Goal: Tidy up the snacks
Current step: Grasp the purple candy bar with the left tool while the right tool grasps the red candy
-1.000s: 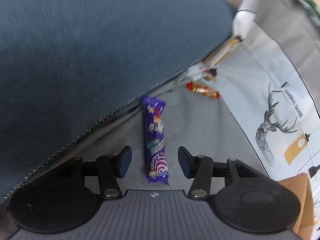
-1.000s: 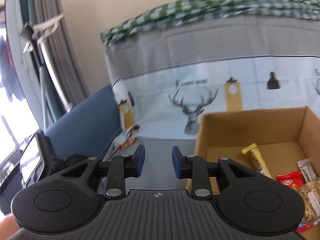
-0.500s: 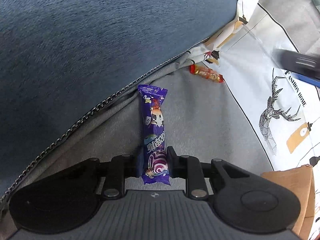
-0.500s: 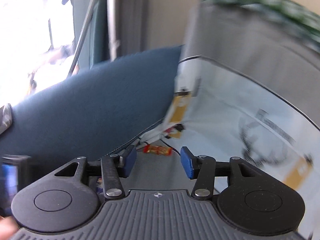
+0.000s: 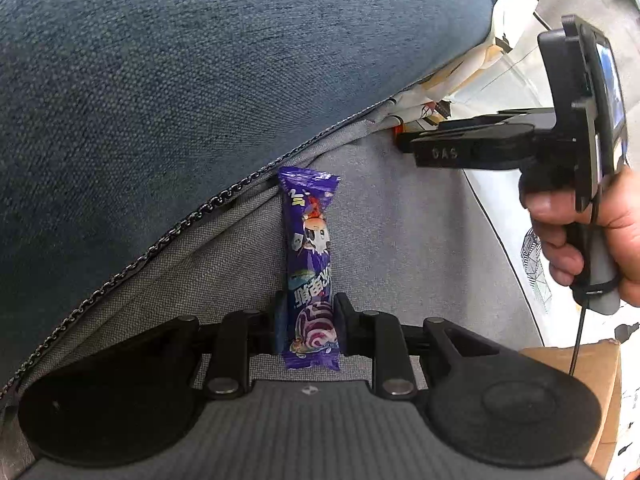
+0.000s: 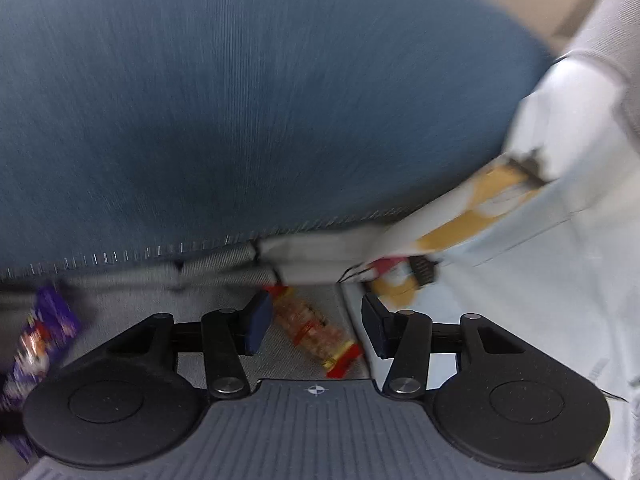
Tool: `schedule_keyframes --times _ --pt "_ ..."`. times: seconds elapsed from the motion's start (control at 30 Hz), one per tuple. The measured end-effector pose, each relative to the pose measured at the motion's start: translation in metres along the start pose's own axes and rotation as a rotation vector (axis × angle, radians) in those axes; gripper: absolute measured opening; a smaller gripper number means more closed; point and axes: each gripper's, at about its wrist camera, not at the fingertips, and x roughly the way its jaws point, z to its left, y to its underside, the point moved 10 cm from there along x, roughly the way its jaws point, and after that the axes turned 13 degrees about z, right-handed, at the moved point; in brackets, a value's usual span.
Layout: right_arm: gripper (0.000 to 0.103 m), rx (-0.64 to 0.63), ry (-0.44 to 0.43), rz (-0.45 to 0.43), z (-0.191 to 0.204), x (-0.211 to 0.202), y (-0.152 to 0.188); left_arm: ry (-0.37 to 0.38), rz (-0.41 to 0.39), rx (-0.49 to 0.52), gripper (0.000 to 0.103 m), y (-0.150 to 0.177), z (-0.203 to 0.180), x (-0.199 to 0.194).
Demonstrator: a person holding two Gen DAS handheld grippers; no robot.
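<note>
My left gripper (image 5: 307, 326) is shut on the near end of a purple candy bar (image 5: 310, 248) that lies lengthwise on the grey sofa seat (image 5: 400, 240). My right gripper (image 6: 314, 326) is open, its fingers on either side of a red and gold snack bar (image 6: 316, 330) on the seat near the corner. The right gripper also shows in the left wrist view (image 5: 404, 140), held by a hand at the right. The purple bar appears blurred at the left edge of the right wrist view (image 6: 36, 344).
A blue cushion (image 5: 200, 80) rises behind the seat, with a zip along its lower edge. A white printed cloth (image 5: 516, 80) covers the right side. A cardboard box corner (image 5: 588, 376) sits at the lower right.
My left gripper closed on the purple bar. My right gripper swung left from the box, came down into the seat corner and opened around the red and gold bar.
</note>
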Motion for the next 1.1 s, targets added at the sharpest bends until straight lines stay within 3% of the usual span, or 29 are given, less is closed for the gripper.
schedule_keyframes --times 0.07,0.1,0.13,0.33,0.53,0.73,0.8,0.9,1.0,1.1 --pt "0.046 -0.02 -0.039 -0.004 0.005 0.003 0.001 -0.006 -0.005 0.005 0.027 -0.002 -0.002 0.001" --pt "0.025 -0.019 -0.061 -0.009 0.006 0.002 0.002 -0.009 -0.007 0.01 0.027 -0.002 -0.003 0.001" --pt "0.019 -0.012 -0.085 -0.009 0.009 0.0 0.004 -0.012 -0.008 0.015 0.026 -0.002 -0.004 0.001" --pt "0.017 0.099 -0.117 -0.019 0.026 -0.033 0.032 -0.017 -0.009 0.05 0.026 0.005 -0.007 -0.002" --pt "0.017 0.39 -0.093 -0.063 0.048 -0.104 0.077 0.002 -0.006 0.118 0.026 0.011 -0.002 -0.006" --pt "0.018 0.771 -0.025 -0.127 0.104 -0.164 0.156 0.066 0.039 0.272 0.026 0.037 -0.001 -0.01" --pt "0.018 0.901 -0.008 -0.121 0.133 -0.166 0.183 0.083 0.047 0.337 0.026 0.048 0.002 -0.016" --pt "0.018 1.0 -0.009 -0.096 0.183 -0.163 0.211 0.12 0.089 0.395 0.026 0.072 0.016 -0.025" --pt "0.017 1.022 0.005 -0.088 0.222 -0.158 0.229 0.154 0.137 0.456 0.026 0.105 0.027 -0.034" --pt "0.017 1.047 0.005 -0.089 0.244 -0.158 0.241 0.166 0.121 0.551 0.026 0.13 0.03 -0.049"
